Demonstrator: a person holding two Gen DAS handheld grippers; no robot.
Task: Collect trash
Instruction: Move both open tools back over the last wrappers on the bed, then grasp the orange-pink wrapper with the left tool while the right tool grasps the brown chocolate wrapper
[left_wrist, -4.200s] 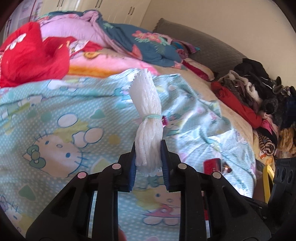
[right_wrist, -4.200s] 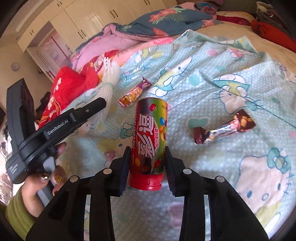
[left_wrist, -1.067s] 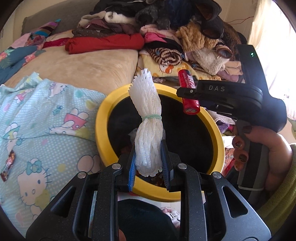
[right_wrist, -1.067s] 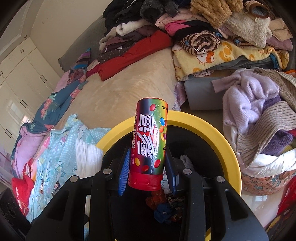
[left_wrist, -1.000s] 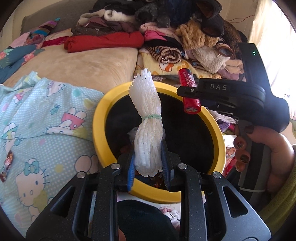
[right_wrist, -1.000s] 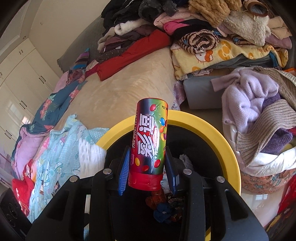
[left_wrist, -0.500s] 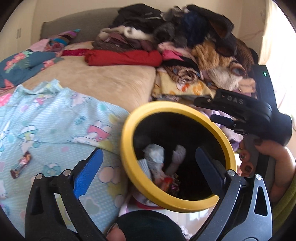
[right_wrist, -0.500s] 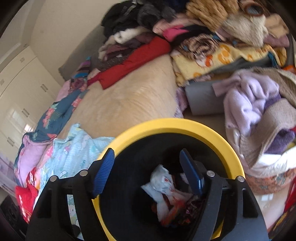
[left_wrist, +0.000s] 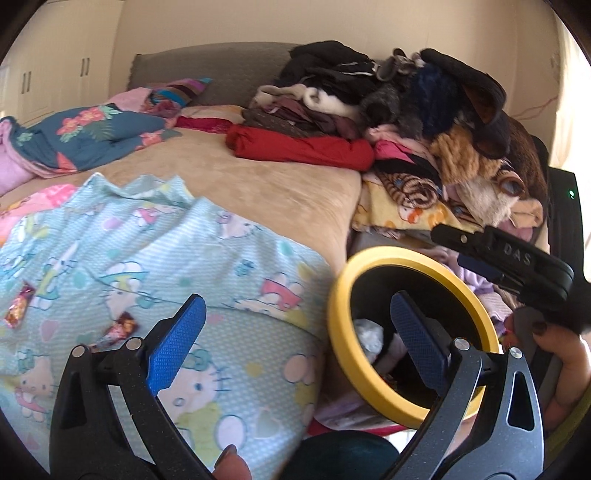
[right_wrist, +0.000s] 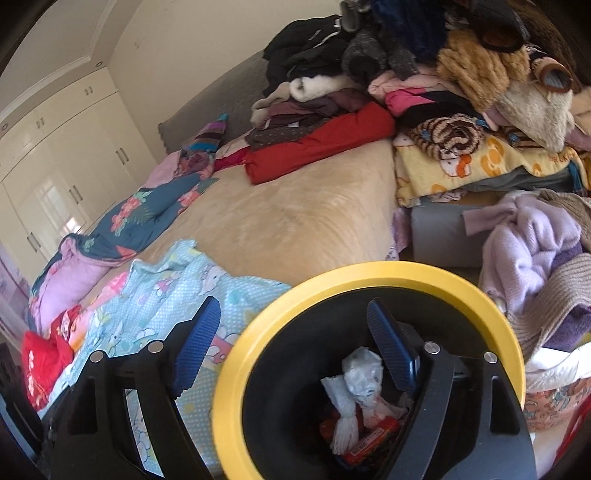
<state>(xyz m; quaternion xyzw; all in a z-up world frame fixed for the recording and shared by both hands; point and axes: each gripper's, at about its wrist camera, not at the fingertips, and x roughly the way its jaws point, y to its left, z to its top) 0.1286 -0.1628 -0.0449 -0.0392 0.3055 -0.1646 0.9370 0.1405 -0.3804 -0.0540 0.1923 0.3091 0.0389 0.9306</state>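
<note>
A black trash bin with a yellow rim (left_wrist: 338, 295) (right_wrist: 369, 275) stands beside the bed. Inside it lie the white foam net bundle (right_wrist: 345, 417), the red candy tube (right_wrist: 369, 437) and crumpled white paper (right_wrist: 364, 371). My left gripper (left_wrist: 295, 339) is open and empty, over the bed edge just left of the bin. My right gripper (right_wrist: 293, 345) is open and empty, over the bin's left rim; its body shows in the left wrist view (left_wrist: 517, 258). Two candy wrappers (left_wrist: 116, 328) (left_wrist: 18, 304) lie on the light-blue cartoon-print blanket (left_wrist: 147, 258).
A tall heap of clothes (left_wrist: 406, 122) (right_wrist: 424, 92) covers the bed's far right side. A basket with lilac and brown knitwear (right_wrist: 535, 266) stands right of the bin. A red garment (right_wrist: 44, 358) and a floral quilt (left_wrist: 85, 136) lie on the bed's left. White wardrobes (right_wrist: 55, 158) line the wall.
Both grippers opened over the bin: the foam net bundle and the candy tube dropped into it. Both views have since swung left toward the bed.
</note>
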